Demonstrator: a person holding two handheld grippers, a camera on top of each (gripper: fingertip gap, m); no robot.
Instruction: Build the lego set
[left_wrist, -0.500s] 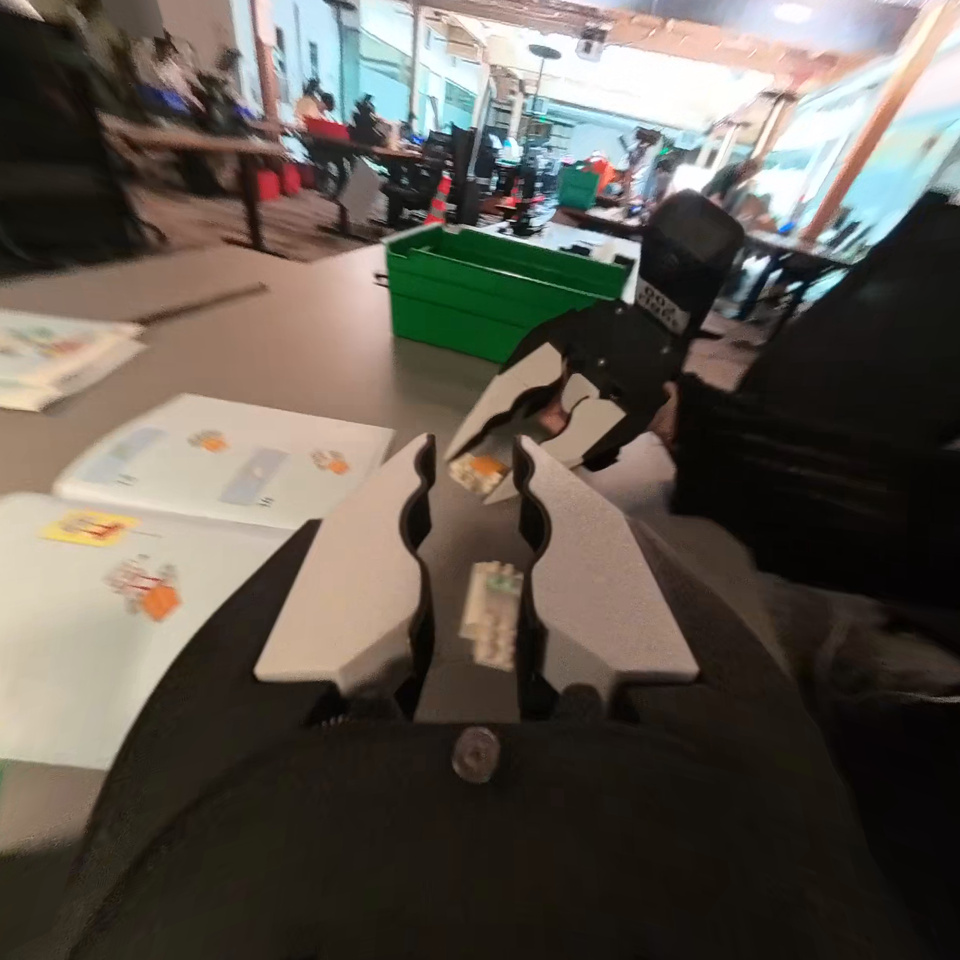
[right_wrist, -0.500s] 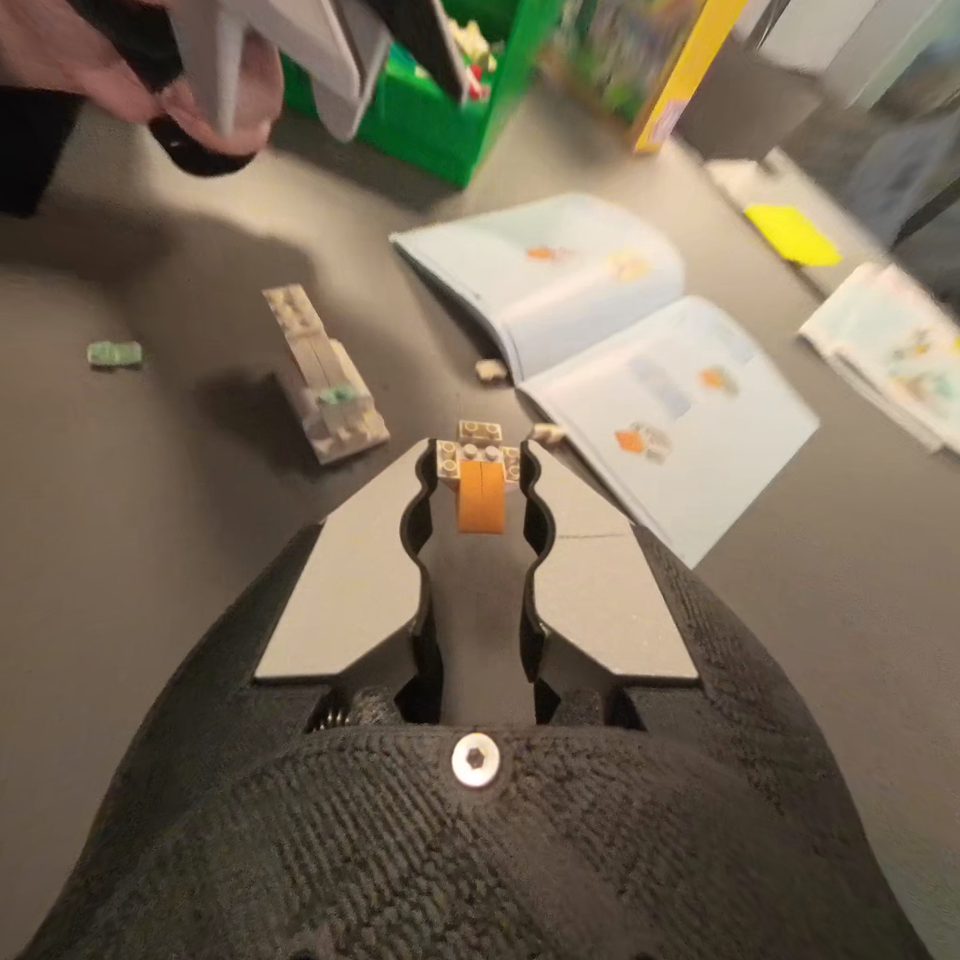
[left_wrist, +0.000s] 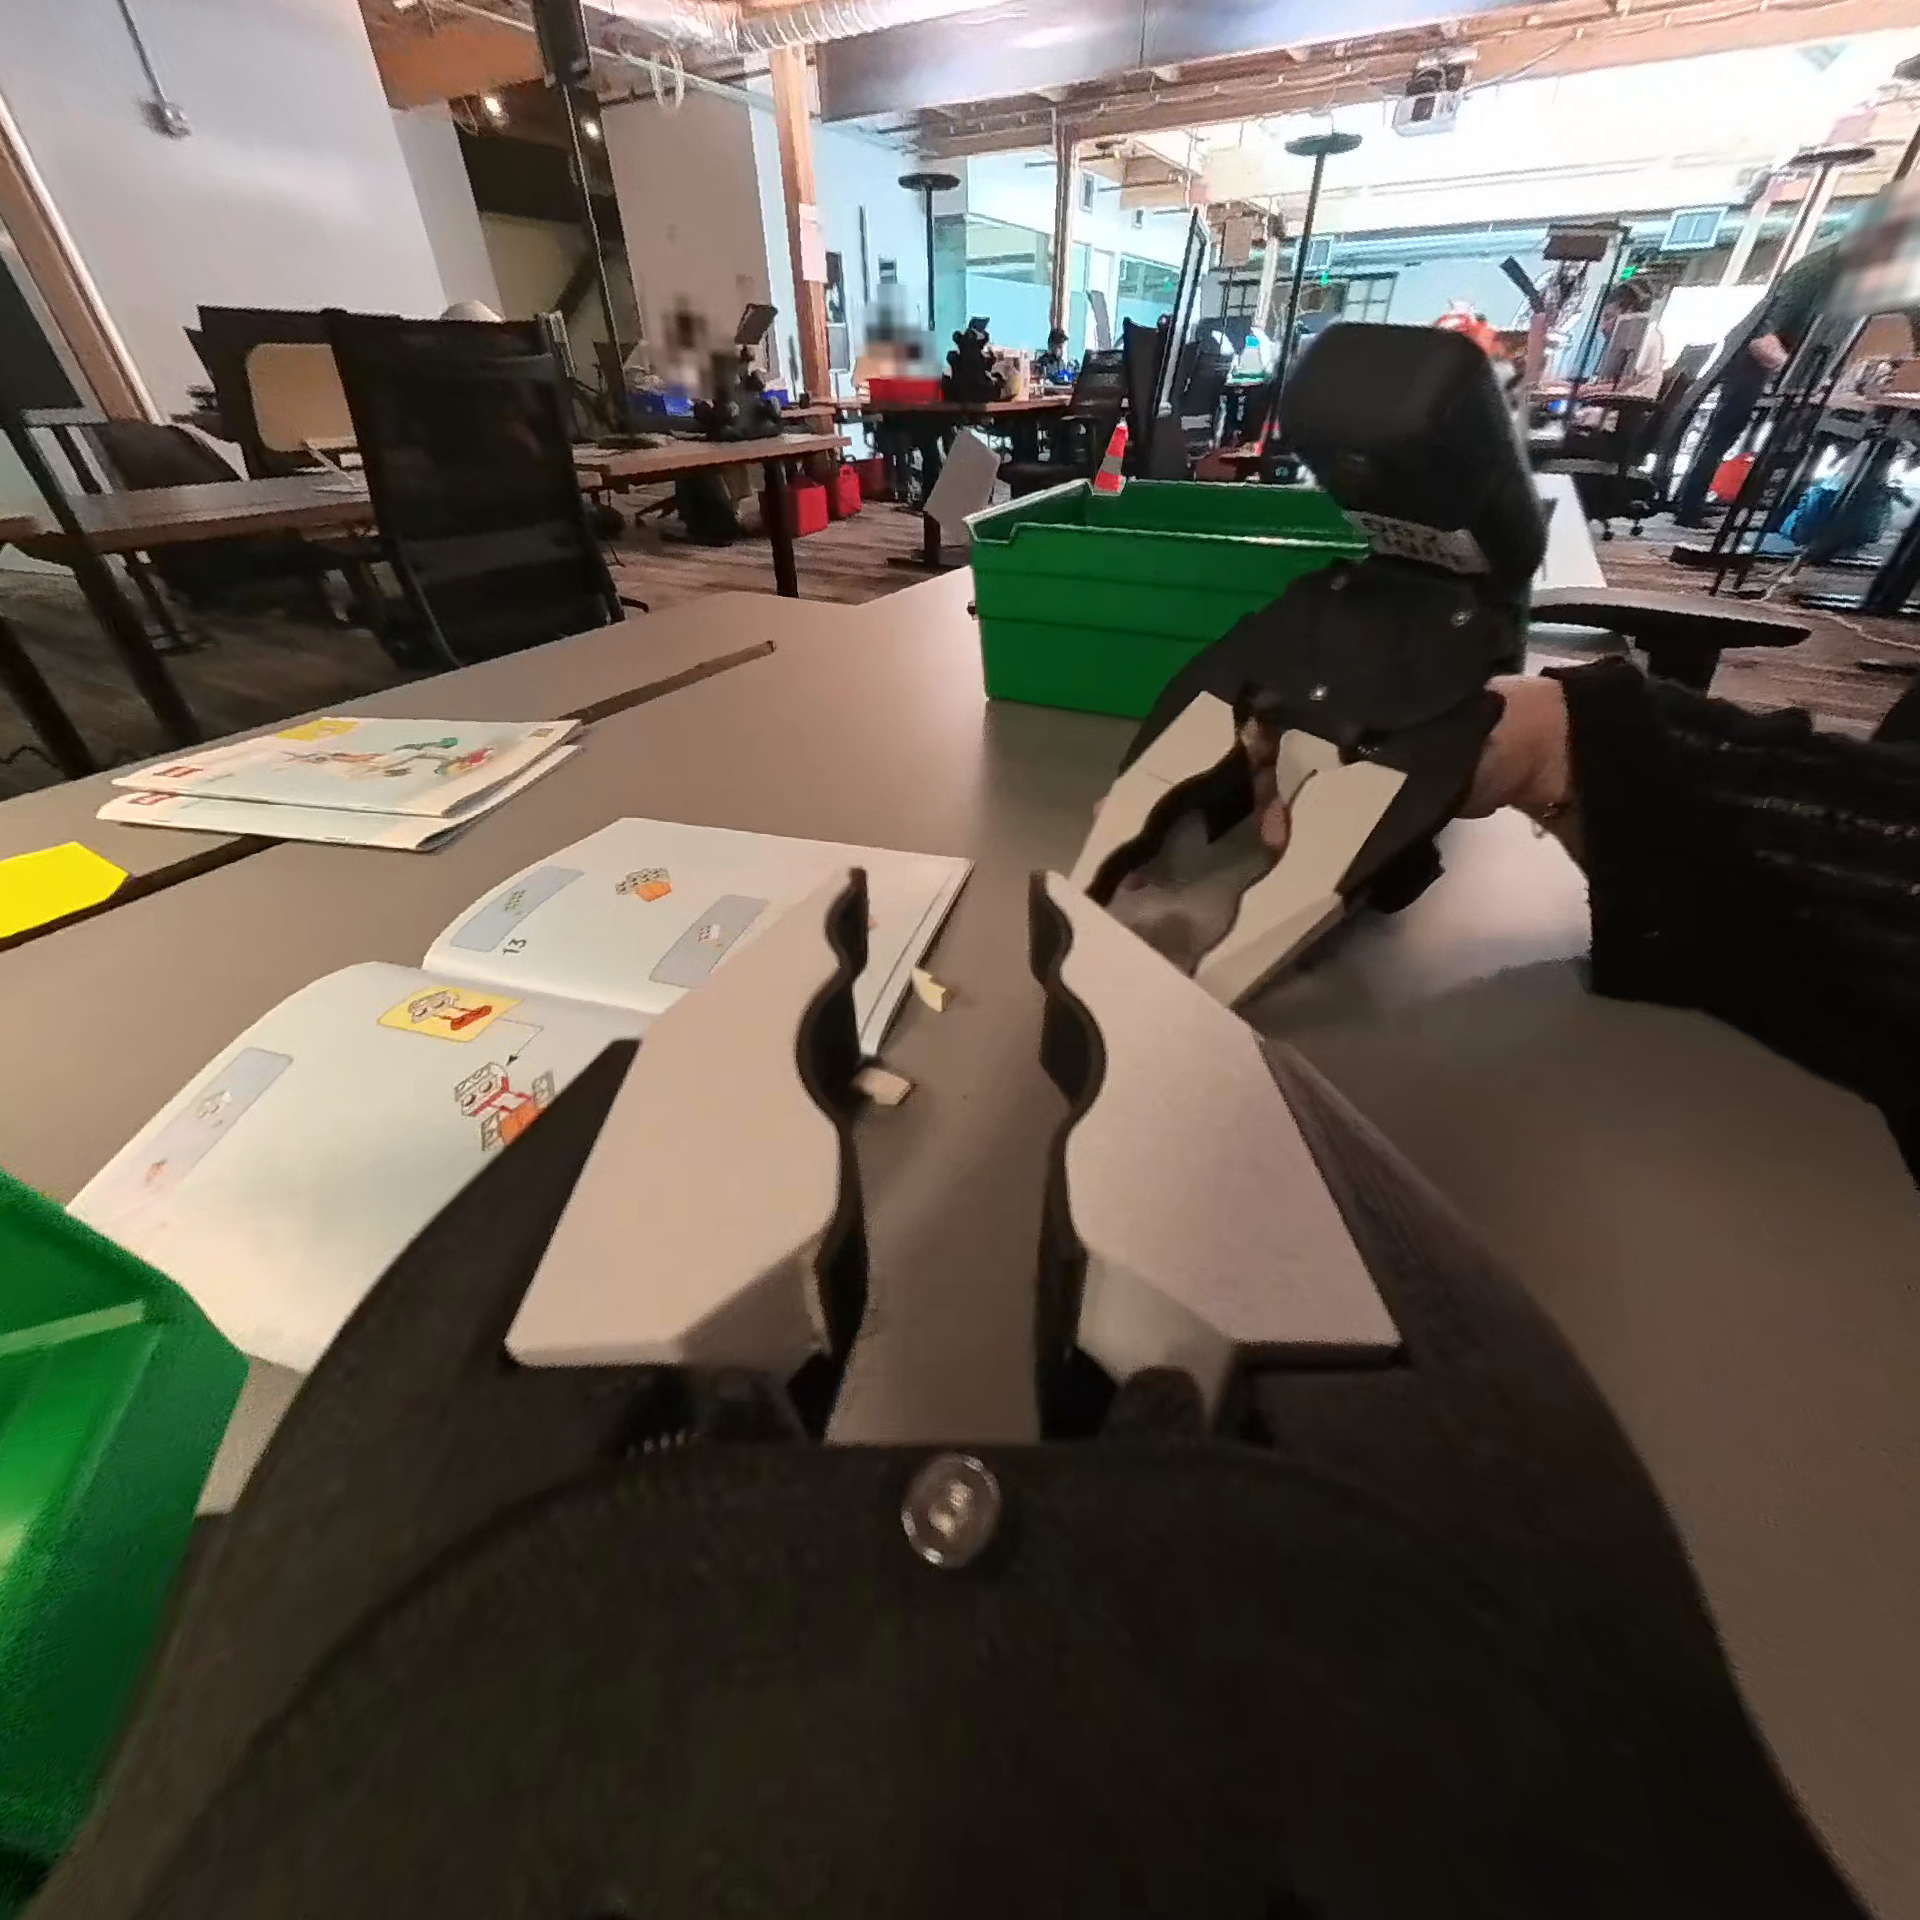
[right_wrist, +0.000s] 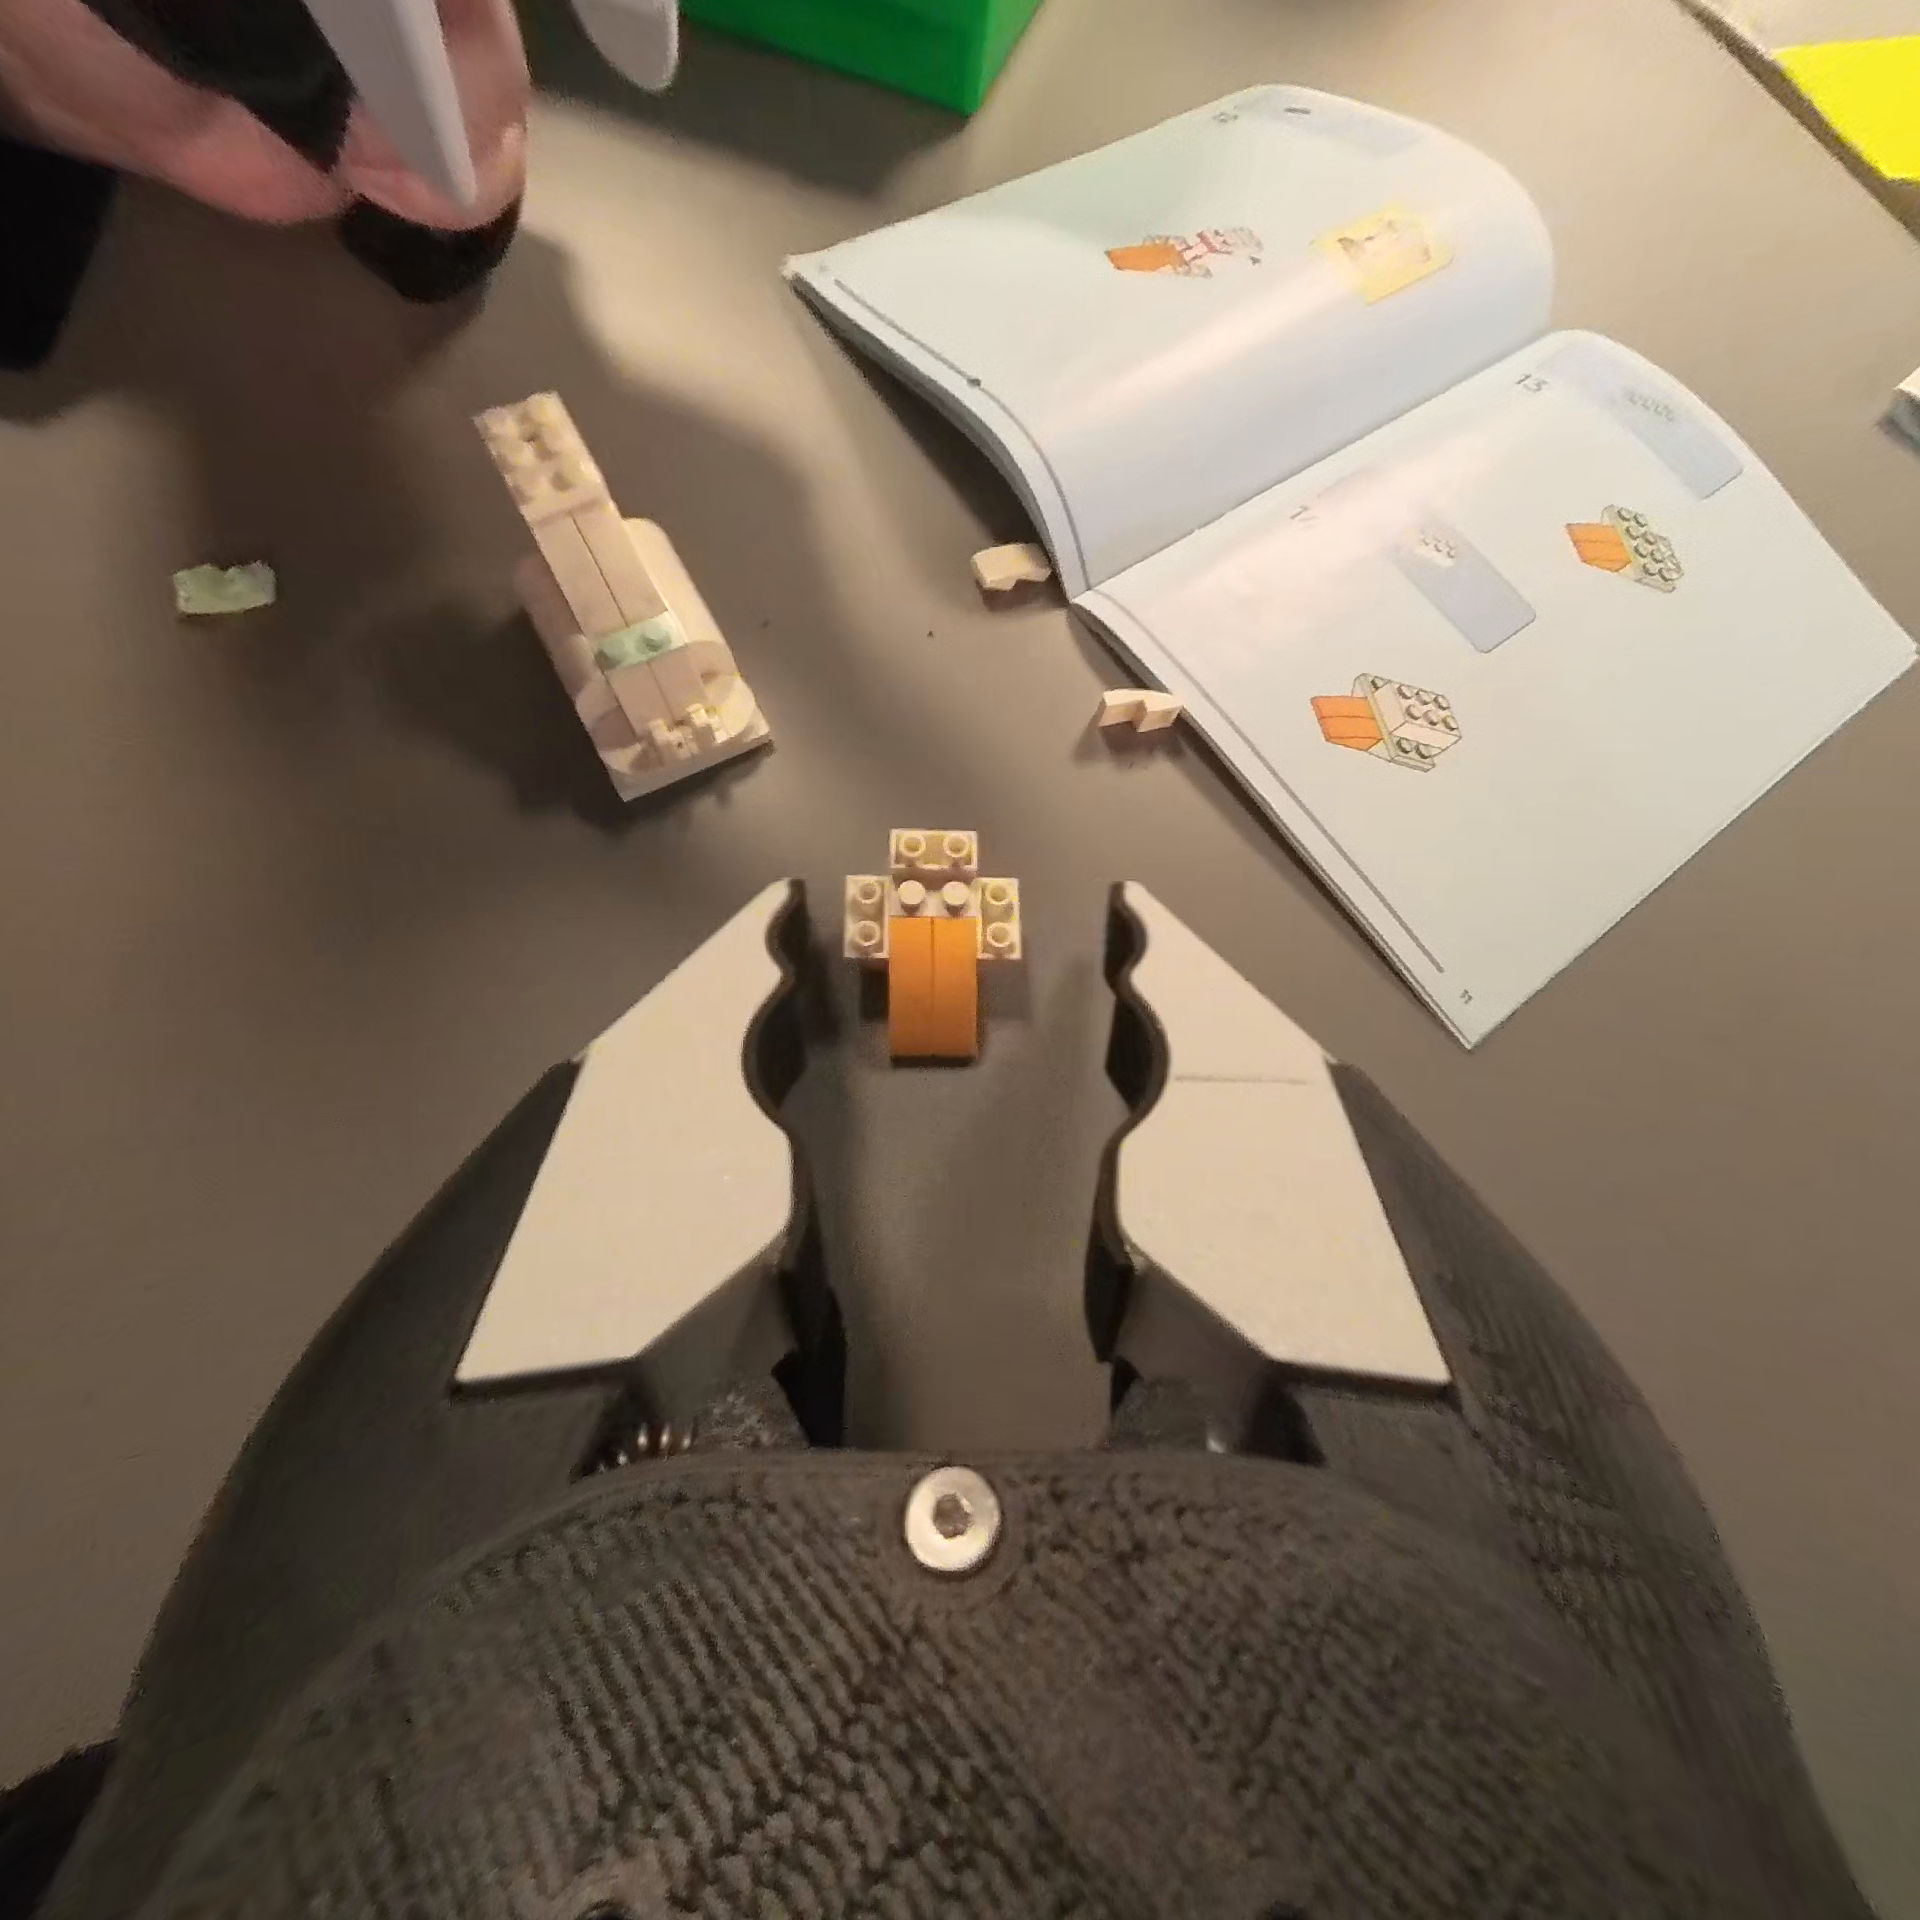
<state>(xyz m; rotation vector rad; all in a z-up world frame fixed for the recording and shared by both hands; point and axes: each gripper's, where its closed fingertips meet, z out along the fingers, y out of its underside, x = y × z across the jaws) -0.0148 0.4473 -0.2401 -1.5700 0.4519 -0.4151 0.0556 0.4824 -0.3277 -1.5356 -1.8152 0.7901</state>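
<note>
Small cream-and-orange brick sub-assembly (right_wrist: 935, 940) now sits free on grey table (right_wrist: 312, 1039), between tips of right gripper (right_wrist: 951, 920). Half second ago jaws pinched it; now spread wide, holding nothing, so released.

Beyond it, to left: taller cream brick tower (right_wrist: 613, 613). To right: two loose cream pieces (right_wrist: 1138, 710), open instruction booklet (right_wrist: 1455, 540).

Left gripper (left_wrist: 945, 904) open, empty, near booklet. Likely fetching next piece.

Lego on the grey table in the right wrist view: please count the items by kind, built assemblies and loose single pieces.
Built assemblies: 2 (orange-and-cream assembly, tall cream assembly)
Loose cream pieces: 2 ()
Loose pale green piece: 1
Total: 5
</note>
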